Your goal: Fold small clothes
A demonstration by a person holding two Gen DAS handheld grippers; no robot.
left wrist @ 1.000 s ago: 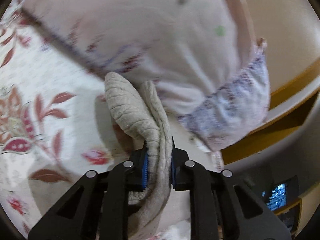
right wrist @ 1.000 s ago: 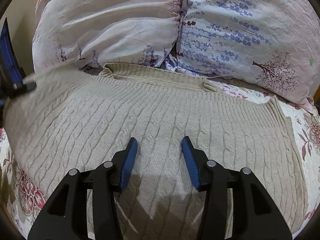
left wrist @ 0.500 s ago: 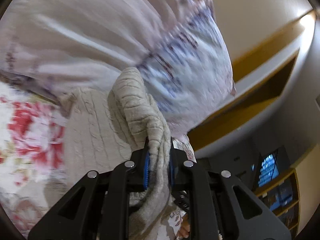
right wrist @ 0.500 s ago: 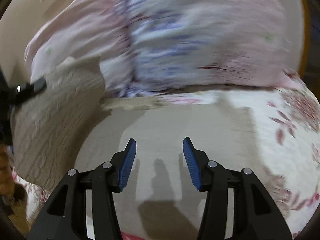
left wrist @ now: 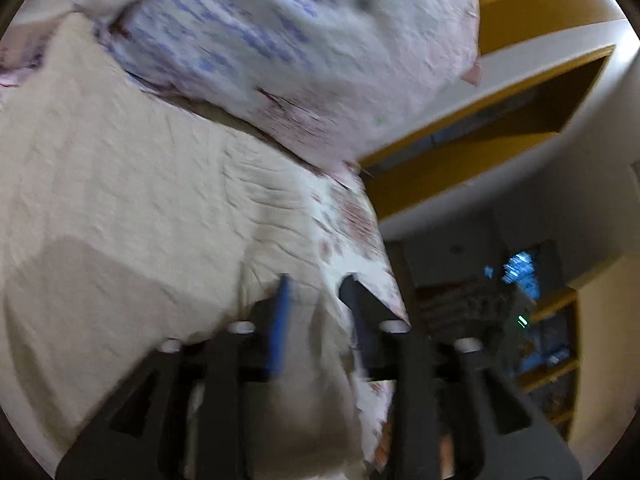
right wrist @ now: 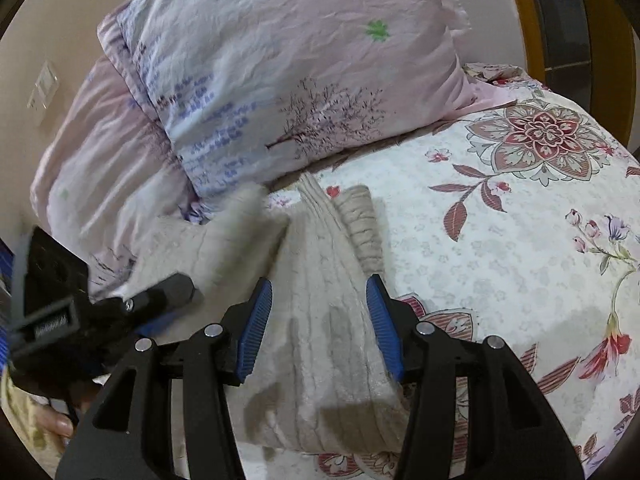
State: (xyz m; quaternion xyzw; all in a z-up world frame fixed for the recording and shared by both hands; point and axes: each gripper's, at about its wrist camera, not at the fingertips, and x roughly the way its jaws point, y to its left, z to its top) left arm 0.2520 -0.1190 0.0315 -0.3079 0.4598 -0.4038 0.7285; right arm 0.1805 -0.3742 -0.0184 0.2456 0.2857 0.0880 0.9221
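Home bedroom. Cream cotton bedsheet w/ red floral print covers the bed; two crumpled pink-and-lavender printed pillows stacked at 12 o'clock against a beige wall w/ a white switch plate at 9. Left wrist view: yellow wooden shelving at 4, blurred.

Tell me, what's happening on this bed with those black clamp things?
A person is folding a beige knitted sweater on a flowery bedspread, using a hand-held clamp in each hand. The right gripper hangs open above the bunched sweater, holding nothing. The left gripper looks open too, with cloth lying between its fingers; that view is blurry. Two pillows sit behind.
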